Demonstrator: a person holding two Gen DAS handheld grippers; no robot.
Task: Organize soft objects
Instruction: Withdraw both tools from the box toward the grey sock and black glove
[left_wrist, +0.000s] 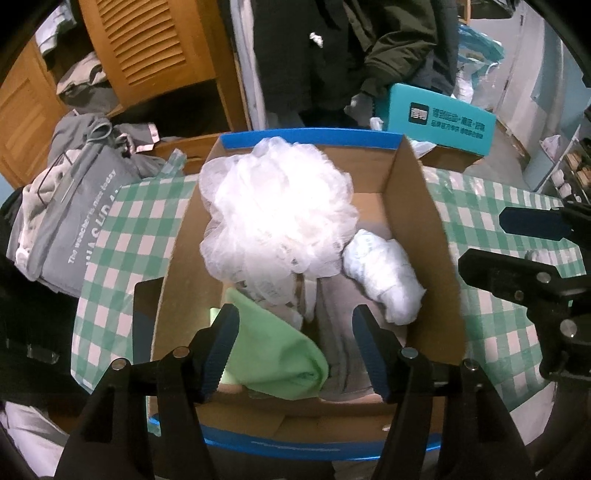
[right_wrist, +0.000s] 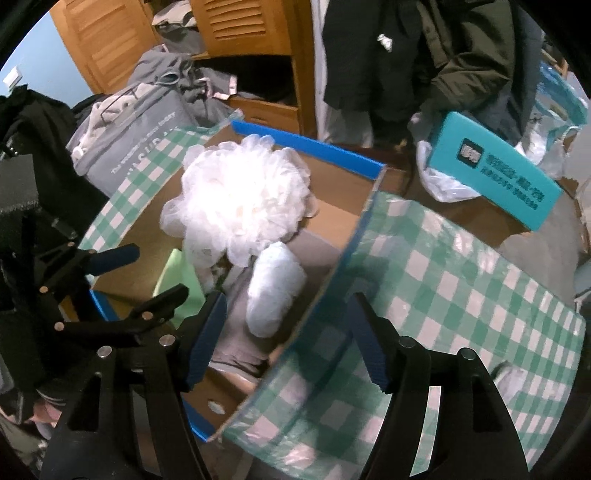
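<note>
Soft items, a pouf among them, are gathered in a box; both tongs are held open, empty, above.

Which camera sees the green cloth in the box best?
The left wrist view. There the green cloth lies spread across the near corner of the cardboard box, just beyond the open left gripper. In the right wrist view only a thin green strip peeks out beside the white mesh puff, partly hidden.
</note>
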